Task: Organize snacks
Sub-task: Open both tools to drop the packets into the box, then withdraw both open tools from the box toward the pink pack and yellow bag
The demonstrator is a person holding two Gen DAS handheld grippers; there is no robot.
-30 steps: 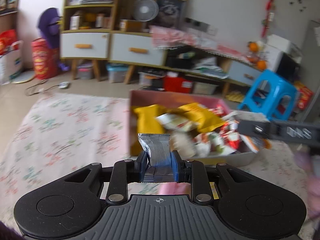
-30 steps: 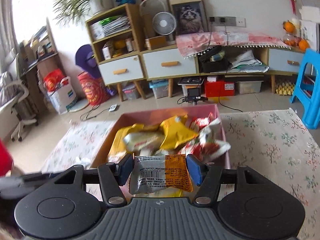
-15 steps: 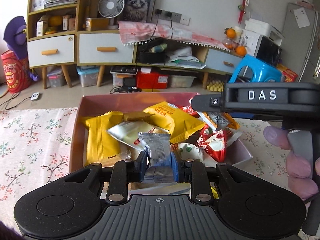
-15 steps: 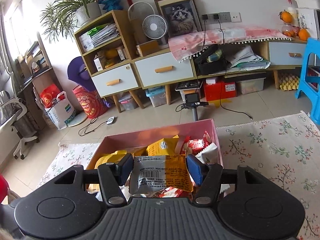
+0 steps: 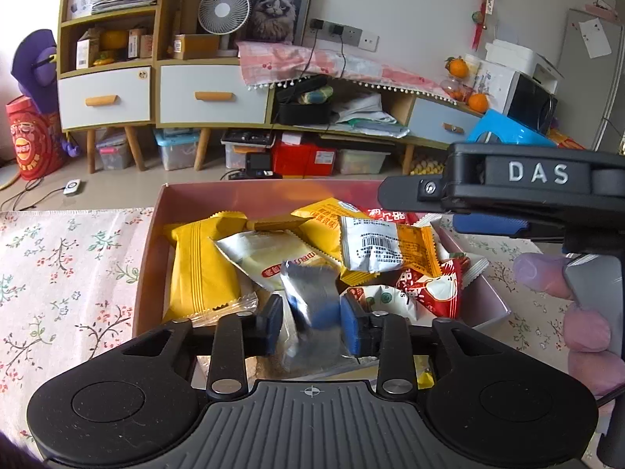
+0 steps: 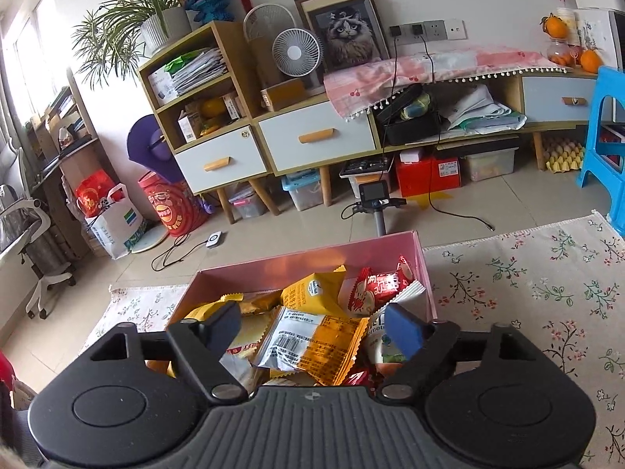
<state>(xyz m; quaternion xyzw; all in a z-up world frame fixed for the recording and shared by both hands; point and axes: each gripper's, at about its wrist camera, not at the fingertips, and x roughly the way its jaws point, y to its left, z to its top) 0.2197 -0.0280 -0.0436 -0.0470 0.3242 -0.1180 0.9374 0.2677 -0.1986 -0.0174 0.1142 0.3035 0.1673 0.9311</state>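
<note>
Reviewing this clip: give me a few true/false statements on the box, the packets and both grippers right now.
1. The pink box holds many snack packets. True.
2. The right gripper is clamped on the orange packet. False: its jaws have just opened; the packet lies loose on the pile.
3. A silver packet is between the left gripper's pads. True.
4. The box sits on bare floor. False: on a floral cloth.

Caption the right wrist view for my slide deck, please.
Right gripper, jaws just opened, releasing an orange-and-white snack packet onto the snacks in the pink box.
</note>
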